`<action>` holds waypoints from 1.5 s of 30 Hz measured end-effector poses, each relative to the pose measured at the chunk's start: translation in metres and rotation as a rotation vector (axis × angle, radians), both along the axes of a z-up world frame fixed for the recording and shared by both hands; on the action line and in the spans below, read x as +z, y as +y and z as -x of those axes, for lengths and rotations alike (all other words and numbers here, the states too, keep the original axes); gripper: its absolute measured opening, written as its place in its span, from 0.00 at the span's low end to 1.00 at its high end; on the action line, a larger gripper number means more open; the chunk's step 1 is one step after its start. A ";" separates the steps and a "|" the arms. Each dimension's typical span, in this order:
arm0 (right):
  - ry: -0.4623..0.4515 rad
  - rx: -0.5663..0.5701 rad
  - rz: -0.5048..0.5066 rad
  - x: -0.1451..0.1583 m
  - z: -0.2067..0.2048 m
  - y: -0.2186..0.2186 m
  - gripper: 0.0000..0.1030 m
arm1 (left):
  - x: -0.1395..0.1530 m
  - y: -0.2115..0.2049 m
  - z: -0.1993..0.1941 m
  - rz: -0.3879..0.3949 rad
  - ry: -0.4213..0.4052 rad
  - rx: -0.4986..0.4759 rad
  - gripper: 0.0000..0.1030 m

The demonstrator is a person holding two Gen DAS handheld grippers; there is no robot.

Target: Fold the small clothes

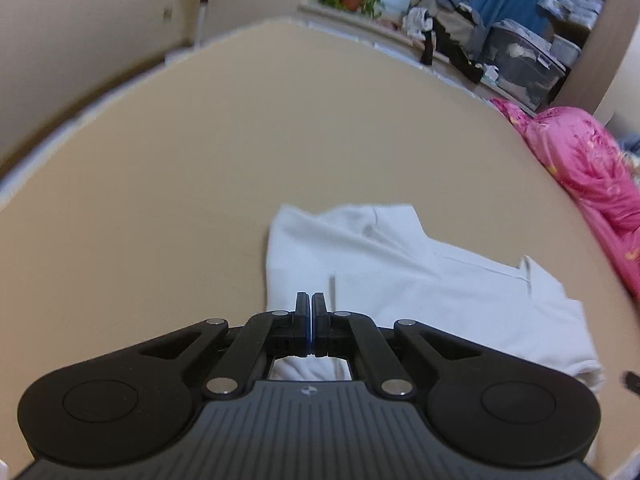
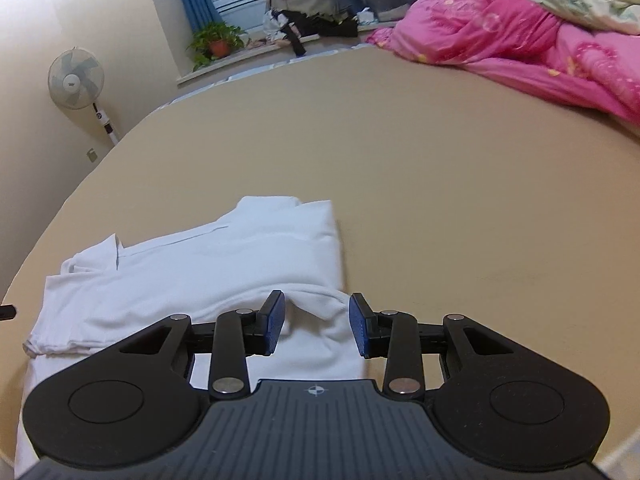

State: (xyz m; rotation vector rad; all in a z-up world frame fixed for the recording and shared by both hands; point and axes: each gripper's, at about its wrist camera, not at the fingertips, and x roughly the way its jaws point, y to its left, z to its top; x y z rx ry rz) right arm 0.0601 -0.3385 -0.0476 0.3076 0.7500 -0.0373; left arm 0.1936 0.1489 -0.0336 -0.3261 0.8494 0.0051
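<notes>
Right wrist view shows the right gripper (image 2: 317, 317) with jaws apart over the white garment (image 2: 208, 264) on the bed (image 2: 440, 200); the left gripper (image 1: 311, 312) is pressed closed, seemingly empty. Soft, light cloth: pinch a folded edge.

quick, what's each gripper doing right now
left gripper: closed, over the white garment; nothing visibly pinched between its fingers.
right gripper: open, empty, a raised fold of the garment between its fingers.
</notes>
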 end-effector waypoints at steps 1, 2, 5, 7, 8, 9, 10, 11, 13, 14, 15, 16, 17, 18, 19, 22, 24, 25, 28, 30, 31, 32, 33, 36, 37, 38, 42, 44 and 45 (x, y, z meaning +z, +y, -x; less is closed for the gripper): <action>0.001 0.005 0.000 -0.001 -0.005 0.002 0.36 | -0.004 0.000 -0.002 0.034 0.022 -0.012 0.04; 0.002 0.007 0.000 -0.004 -0.011 0.005 0.36 | -0.010 -0.001 -0.005 0.066 0.049 -0.038 0.09; 0.013 -0.008 -0.016 -0.013 -0.027 0.009 0.36 | -0.029 -0.012 -0.016 0.110 0.118 -0.095 0.40; 0.024 -0.029 -0.022 -0.019 -0.035 0.009 0.36 | -0.040 -0.023 -0.023 0.062 0.153 -0.097 0.40; 0.027 -0.037 -0.029 -0.021 -0.039 0.009 0.36 | -0.043 -0.027 -0.025 0.041 0.157 -0.100 0.40; 0.030 -0.042 -0.034 -0.025 -0.043 0.009 0.36 | -0.044 -0.031 -0.026 0.018 0.150 -0.105 0.40; 0.035 -0.046 -0.035 -0.028 -0.047 0.010 0.36 | -0.043 -0.035 -0.026 -0.010 0.139 -0.112 0.26; 0.037 -0.047 -0.032 -0.031 -0.051 0.011 0.36 | -0.041 -0.040 -0.025 -0.038 0.122 -0.127 0.11; 0.049 -0.049 -0.021 -0.037 -0.058 0.010 0.36 | -0.031 -0.042 -0.021 -0.067 0.076 -0.142 0.02; 0.063 -0.053 -0.019 -0.041 -0.061 0.009 0.36 | -0.023 -0.039 -0.018 -0.089 0.032 -0.124 0.01; 0.080 -0.061 -0.021 -0.044 -0.063 0.008 0.36 | -0.016 -0.032 -0.016 -0.090 -0.004 -0.105 0.01; 0.107 -0.073 -0.022 -0.048 -0.064 0.006 0.36 | -0.010 -0.025 -0.013 -0.075 -0.025 -0.084 0.01; 0.151 -0.095 -0.018 -0.051 -0.064 0.003 0.36 | -0.007 -0.017 -0.012 -0.069 -0.030 -0.048 0.01; 0.187 -0.115 -0.020 -0.054 -0.064 0.000 0.36 | -0.005 -0.014 -0.011 -0.072 -0.016 -0.021 0.02; 0.228 -0.135 -0.032 -0.057 -0.063 -0.003 0.37 | -0.008 -0.009 -0.013 -0.070 0.015 0.001 0.00; 0.270 -0.152 -0.066 -0.056 -0.058 -0.010 0.37 | -0.014 -0.007 -0.018 -0.163 0.094 0.046 0.06; 0.273 -0.143 -0.019 -0.052 -0.057 -0.007 0.42 | -0.007 -0.003 -0.017 -0.111 0.057 0.036 0.09; 0.260 -0.155 -0.008 -0.049 -0.056 -0.006 0.42 | -0.003 -0.003 -0.016 -0.085 0.026 0.023 0.09; 0.144 -0.145 -0.005 -0.031 -0.051 -0.001 0.42 | -0.006 -0.020 -0.021 -0.029 0.017 -0.070 0.15; 0.111 -0.101 0.003 -0.030 -0.051 0.006 0.42 | -0.023 -0.037 -0.029 -0.094 0.099 -0.117 0.16; 0.135 -0.082 -0.010 -0.035 -0.054 0.007 0.42 | -0.032 -0.043 -0.032 -0.151 0.139 -0.117 0.15; 0.190 -0.080 -0.012 -0.045 -0.058 0.006 0.42 | -0.035 -0.047 -0.032 -0.192 0.141 -0.116 0.14; 0.241 -0.106 0.010 -0.052 -0.059 0.004 0.42 | -0.030 -0.052 -0.030 -0.221 0.118 -0.113 0.14; 0.210 -0.181 -0.027 -0.047 -0.054 -0.008 0.47 | -0.017 -0.057 -0.020 -0.226 0.038 -0.115 0.18; 0.175 -0.170 -0.020 -0.042 -0.052 -0.008 0.46 | -0.018 -0.057 -0.019 -0.215 0.037 -0.121 0.21; 0.152 -0.143 0.002 -0.040 -0.051 -0.005 0.46 | -0.024 -0.058 -0.021 -0.230 0.062 -0.125 0.23; 0.263 -0.188 -0.031 -0.059 -0.053 -0.019 0.53 | -0.030 -0.064 -0.020 -0.287 0.080 -0.113 0.28; 0.221 -0.257 -0.074 -0.046 -0.041 -0.025 0.50 | -0.021 -0.063 -0.012 -0.253 0.048 -0.095 0.33; 0.180 -0.251 -0.039 -0.034 -0.035 -0.021 0.50 | -0.017 -0.065 -0.008 -0.251 0.035 -0.093 0.35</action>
